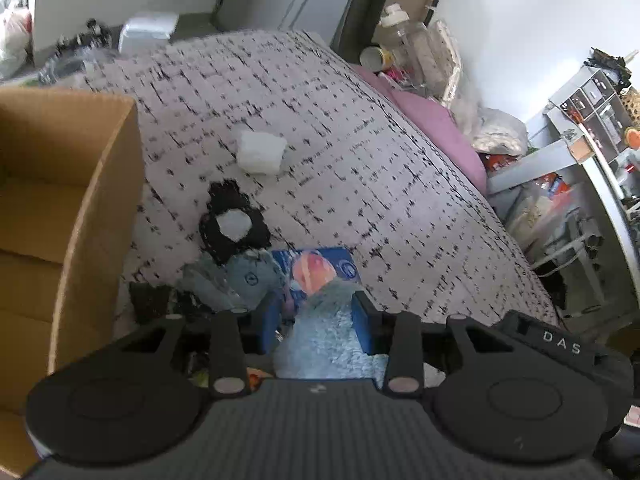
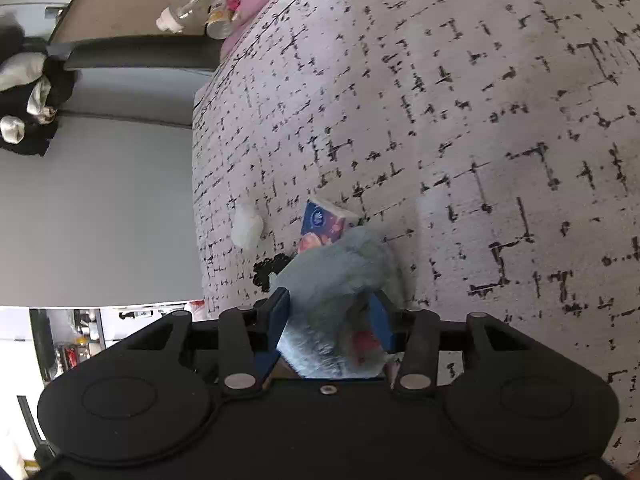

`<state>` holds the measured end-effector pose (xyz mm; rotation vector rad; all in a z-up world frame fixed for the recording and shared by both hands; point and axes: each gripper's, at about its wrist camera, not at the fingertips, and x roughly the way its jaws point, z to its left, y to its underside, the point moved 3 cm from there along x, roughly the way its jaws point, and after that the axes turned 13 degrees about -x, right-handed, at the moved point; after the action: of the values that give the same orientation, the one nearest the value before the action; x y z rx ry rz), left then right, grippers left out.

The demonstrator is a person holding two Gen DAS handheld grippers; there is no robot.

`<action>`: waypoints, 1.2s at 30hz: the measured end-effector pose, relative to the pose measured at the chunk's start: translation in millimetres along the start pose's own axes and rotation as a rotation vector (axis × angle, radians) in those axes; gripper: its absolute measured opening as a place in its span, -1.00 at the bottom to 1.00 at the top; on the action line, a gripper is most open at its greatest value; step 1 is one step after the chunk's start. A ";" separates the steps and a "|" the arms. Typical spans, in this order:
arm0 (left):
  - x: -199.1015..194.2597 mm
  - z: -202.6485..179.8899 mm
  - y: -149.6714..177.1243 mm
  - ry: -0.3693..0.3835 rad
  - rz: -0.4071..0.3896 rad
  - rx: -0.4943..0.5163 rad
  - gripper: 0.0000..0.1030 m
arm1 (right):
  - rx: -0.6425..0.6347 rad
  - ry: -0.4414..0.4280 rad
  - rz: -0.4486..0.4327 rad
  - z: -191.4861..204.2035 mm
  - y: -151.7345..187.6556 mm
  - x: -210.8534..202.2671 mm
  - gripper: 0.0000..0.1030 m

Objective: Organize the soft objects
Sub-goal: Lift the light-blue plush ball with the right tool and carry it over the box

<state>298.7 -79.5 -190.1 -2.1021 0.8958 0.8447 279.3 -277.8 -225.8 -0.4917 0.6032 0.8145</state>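
My left gripper (image 1: pixel 318 312) is shut on a fluffy light-blue plush (image 1: pixel 324 340), held low over the patterned bed cover (image 1: pixel 360 152). My right gripper (image 2: pixel 332 312) is shut on a grey-blue fluffy plush (image 2: pixel 340 276) with a red patch. On the cover lie a white soft block (image 1: pixel 261 153), a black lacy piece with a white pad (image 1: pixel 232 222), a grey-blue soft toy (image 1: pixel 248 278) and a blue tissue pack (image 1: pixel 320 268). The right wrist view shows the tissue pack (image 2: pixel 322 222), the white block (image 2: pixel 247 226) and the black piece (image 2: pixel 269 269) beyond the plush.
An open cardboard box (image 1: pixel 100 200) stands at the left of the bed. A pink pillow (image 1: pixel 436 128), bottles and bags (image 1: pixel 412 52) lie at the far edge. Cluttered shelves (image 1: pixel 592 120) stand at the right. A grey wall (image 2: pixel 100 208) lies left of the bed.
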 end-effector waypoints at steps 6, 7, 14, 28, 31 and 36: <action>1.8 -1.0 6.5 0.046 0.047 -0.026 -0.27 | 0.005 0.012 -0.024 -2.7 -0.7 -2.0 -0.28; 1.6 -0.7 7.0 0.056 0.054 -0.037 -0.37 | 0.017 0.007 -0.024 -4.7 -0.9 -2.6 -0.33; -8.1 -6.1 5.8 0.083 0.071 -0.053 -0.58 | 0.006 -0.030 -0.043 -2.8 -0.9 -6.5 -0.42; -47.6 -14.7 -2.0 0.106 0.019 -0.034 -0.58 | -0.095 -0.128 -0.077 23.6 1.5 -23.2 -0.47; -57.0 -16.8 -4.7 0.103 -0.002 -0.027 -0.58 | -0.125 -0.154 -0.082 31.2 2.4 -26.3 -0.49; -71.9 -18.1 -8.6 0.104 -0.032 -0.017 -0.58 | -0.160 -0.192 -0.085 42.3 2.9 -29.9 -0.49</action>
<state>271.1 -65.2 -122.3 -2.1862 0.9085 0.7351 273.8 -265.6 -175.7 -0.5734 0.3396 0.8214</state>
